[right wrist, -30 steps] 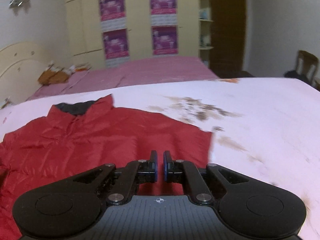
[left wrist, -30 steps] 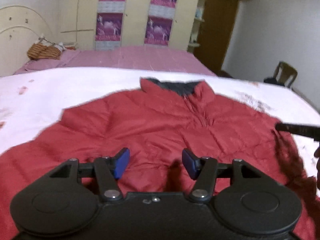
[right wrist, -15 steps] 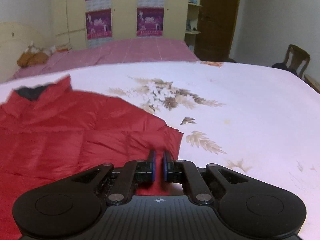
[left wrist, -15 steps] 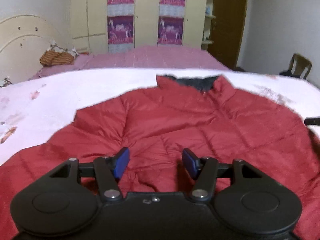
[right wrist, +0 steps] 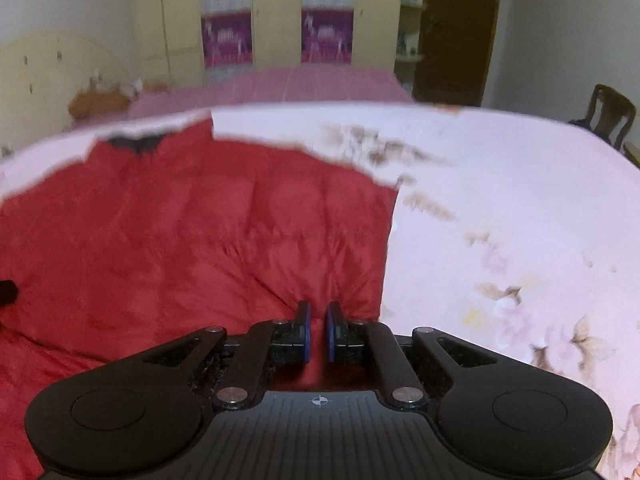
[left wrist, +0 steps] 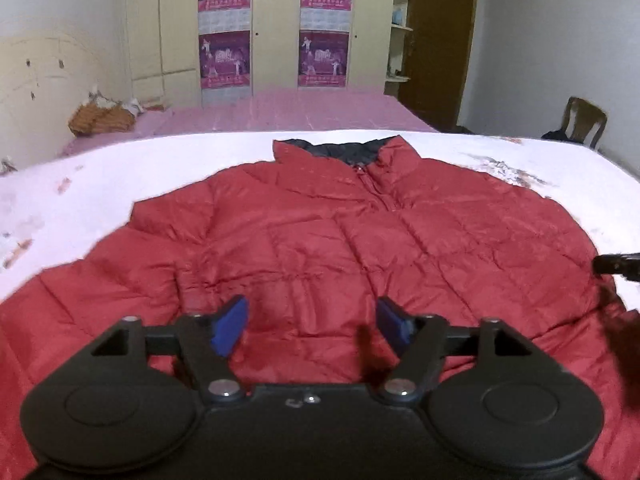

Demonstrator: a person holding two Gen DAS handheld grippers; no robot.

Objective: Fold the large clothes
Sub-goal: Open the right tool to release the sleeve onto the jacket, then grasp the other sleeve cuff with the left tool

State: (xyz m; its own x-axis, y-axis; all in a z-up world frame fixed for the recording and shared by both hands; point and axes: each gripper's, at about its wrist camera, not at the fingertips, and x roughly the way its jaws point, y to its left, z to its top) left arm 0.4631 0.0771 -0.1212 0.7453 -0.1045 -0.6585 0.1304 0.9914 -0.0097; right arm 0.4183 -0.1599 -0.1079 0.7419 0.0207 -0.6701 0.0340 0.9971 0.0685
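Observation:
A red puffer jacket [left wrist: 320, 232] lies front up and spread across the white flowered sheet [left wrist: 80, 184], its dark-lined collar [left wrist: 344, 148] at the far side. My left gripper [left wrist: 312, 308] hovers over the jacket's lower middle. Its jaws are opening, and nothing is pinched between the blue pads. In the right wrist view the jacket [right wrist: 180, 232] fills the left half. My right gripper [right wrist: 318, 312] is shut near the jacket's right edge, where creases in the fabric run into its fingertips. Its dark tip [left wrist: 616, 266] shows at the right edge of the left wrist view.
Beyond this bed stands a second bed with a pink cover [left wrist: 280, 112] and an orange bundle [left wrist: 100, 120] near its headboard. Cream wardrobes with purple posters [left wrist: 224, 20] line the back wall. To the right are a brown door [left wrist: 440, 40] and a wooden chair [left wrist: 584, 120].
My left gripper's jaws stand wider apart than before. The right wrist view has swung back left over the jacket and is blurred, with the gripper still shut.

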